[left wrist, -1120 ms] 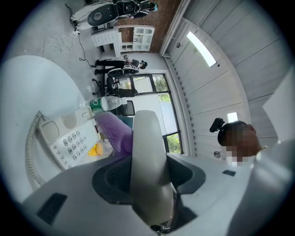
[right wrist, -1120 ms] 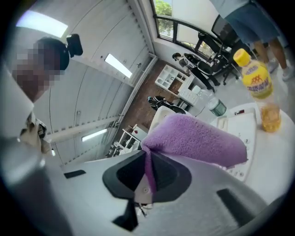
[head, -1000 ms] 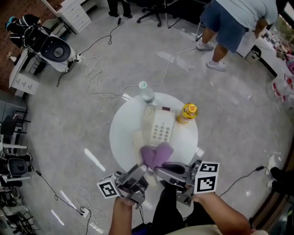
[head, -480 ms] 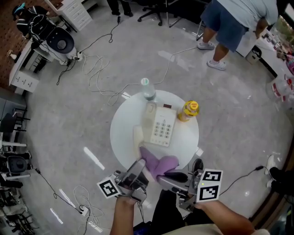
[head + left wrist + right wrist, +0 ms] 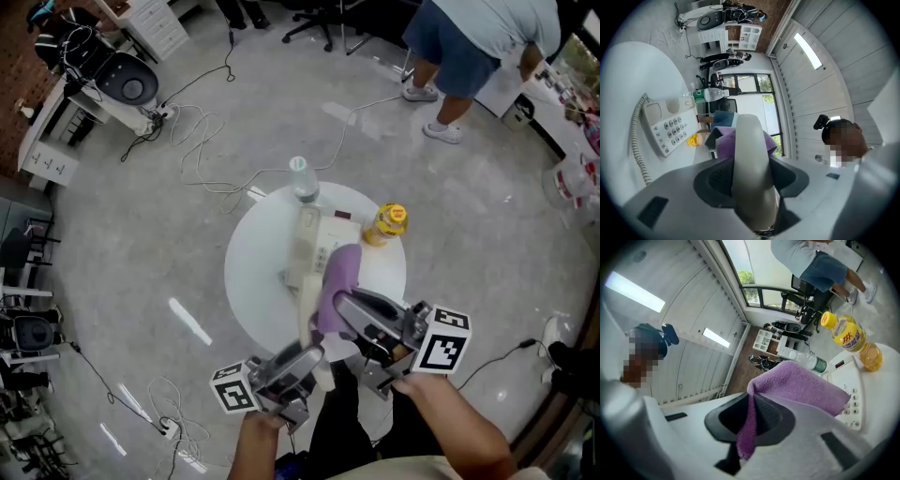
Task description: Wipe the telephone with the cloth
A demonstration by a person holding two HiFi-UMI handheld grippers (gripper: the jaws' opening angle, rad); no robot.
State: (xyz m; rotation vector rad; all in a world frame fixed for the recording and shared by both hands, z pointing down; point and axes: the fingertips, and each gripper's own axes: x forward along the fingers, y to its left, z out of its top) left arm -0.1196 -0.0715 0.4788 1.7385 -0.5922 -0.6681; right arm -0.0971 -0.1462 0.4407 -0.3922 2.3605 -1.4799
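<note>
Much of the round white tabletop (image 5: pixel 251 272) is bare; purple terry cloth (image 5: pixel 339 279), pinched by right gripper (image 5: pixel 352 315), is held over cream telephone (image 5: pixel 314 236); cream handset (image 5: pixel 307 305) is clamped by left gripper (image 5: pixel 314 362).

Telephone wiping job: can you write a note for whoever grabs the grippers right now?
Left gripper: shut on the handset, lifted off the telephone base.
Right gripper: shut on the purple cloth, held over the keypad; contact unclear.
Base sits on the round table.
Done: handset and cloth picked up.
To do: wipe base and handset, put handset back.
</note>
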